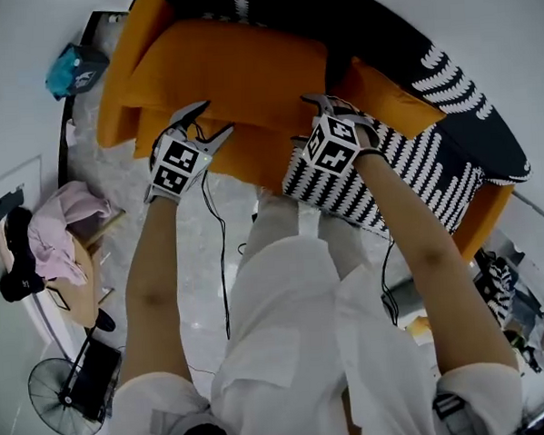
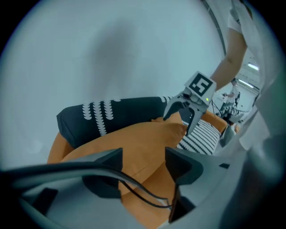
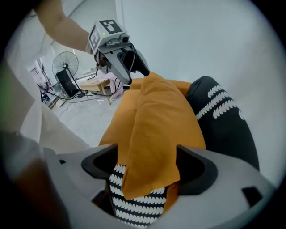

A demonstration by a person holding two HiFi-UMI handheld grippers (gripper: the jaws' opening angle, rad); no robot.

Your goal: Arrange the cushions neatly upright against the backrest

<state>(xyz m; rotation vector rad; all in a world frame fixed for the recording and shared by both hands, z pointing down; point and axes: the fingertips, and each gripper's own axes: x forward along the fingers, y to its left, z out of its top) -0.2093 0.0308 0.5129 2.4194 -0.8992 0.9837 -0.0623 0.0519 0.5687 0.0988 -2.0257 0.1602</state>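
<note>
Cushions on the orange sofa, both grippers wide over them

In the head view the big orange cushion (image 1: pixel 237 73) lies across the orange sofa (image 1: pixel 119 102), long side running from 9 to 3 o'clock. Its back edge is against the black cushion with white marks (image 1: pixel 381 33), which runs along the backrest at 12 to 2 o'clock. A striped black-and-white cushion (image 1: pixel 406 173) leans over the seat's front edge at 4 o'clock of the orange one, and a second orange cushion (image 1: pixel 393 101) sits between it and the black one.

The left gripper (image 1: pixel 210 120) hangs over the big cushion's front edge at 7 o'clock. Its own view shows the jaws apart, with orange fabric seen past them and nothing pinched.

The right gripper (image 1: pixel 325 105) is at the cushion's 4 o'clock corner. In its view the jaws stand very wide; the orange corner lies in the gap on top of the striped cushion, and no squeeze on the fabric shows.

A fan (image 1: pixel 68 395) stands on the floor at 8 o'clock.
</note>
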